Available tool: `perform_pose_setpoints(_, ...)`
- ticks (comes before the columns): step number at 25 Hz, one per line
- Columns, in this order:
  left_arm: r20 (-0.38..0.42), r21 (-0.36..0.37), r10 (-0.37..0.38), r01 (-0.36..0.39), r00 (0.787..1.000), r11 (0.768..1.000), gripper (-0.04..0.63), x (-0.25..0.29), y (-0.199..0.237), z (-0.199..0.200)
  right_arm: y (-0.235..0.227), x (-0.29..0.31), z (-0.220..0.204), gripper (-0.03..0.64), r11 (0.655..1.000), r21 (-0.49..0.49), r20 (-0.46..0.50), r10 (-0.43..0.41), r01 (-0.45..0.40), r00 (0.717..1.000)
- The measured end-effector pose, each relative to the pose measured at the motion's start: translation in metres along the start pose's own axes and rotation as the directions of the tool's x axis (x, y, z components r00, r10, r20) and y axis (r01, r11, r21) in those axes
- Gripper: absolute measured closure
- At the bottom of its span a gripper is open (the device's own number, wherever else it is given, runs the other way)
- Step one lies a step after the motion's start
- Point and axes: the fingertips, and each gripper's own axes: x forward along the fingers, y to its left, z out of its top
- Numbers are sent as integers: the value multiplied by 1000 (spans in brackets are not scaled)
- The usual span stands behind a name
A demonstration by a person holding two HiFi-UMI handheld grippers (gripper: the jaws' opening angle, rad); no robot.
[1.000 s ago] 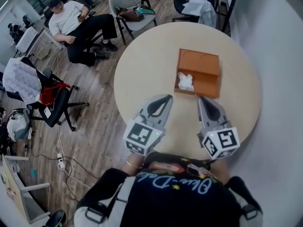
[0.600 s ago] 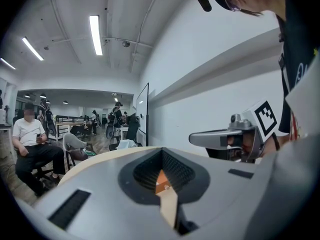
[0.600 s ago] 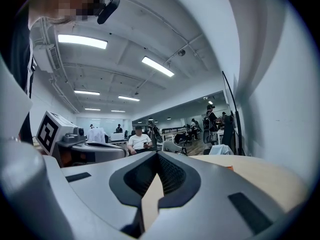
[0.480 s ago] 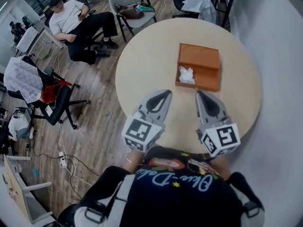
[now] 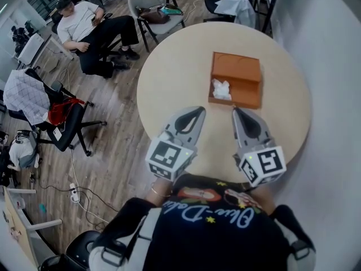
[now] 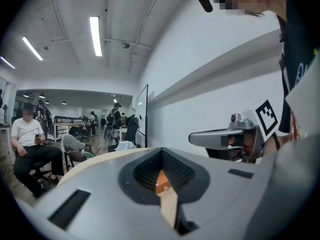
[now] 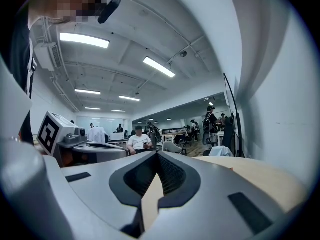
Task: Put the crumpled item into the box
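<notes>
An orange box (image 5: 237, 72) lies open on the round beige table (image 5: 175, 78), right of its middle. A white crumpled item (image 5: 221, 88) rests inside the box at its near left corner. My left gripper (image 5: 196, 113) and right gripper (image 5: 238, 113) hover side by side over the table's near edge, short of the box, both shut and holding nothing. In the left gripper view the jaws of the left gripper (image 6: 162, 181) meet, and a sliver of the orange box (image 6: 161, 181) shows between them. The right gripper view shows the right gripper (image 7: 152, 191) likewise shut.
A seated person (image 5: 90, 30) and several chairs (image 5: 148, 7) stand beyond the table's far left. An office chair with a red bag (image 5: 62, 112) is at the left. A pale wall (image 5: 333, 66) runs close along the table's right side. Cables lie on the wooden floor (image 5: 107, 157).
Both grippers stay shut and close to my body, shifted only slightly. The crumpled item stays in the box. The head view has shifted a little.
</notes>
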Motion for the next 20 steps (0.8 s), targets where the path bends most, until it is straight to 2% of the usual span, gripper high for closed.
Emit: perform_pose_setpoints(20, -16, 11, 9, -9, 1000, 1000, 603, 4, -14, 4, -9, -14, 0, 618, 1000, 12, -10, 9, -8, 1000)
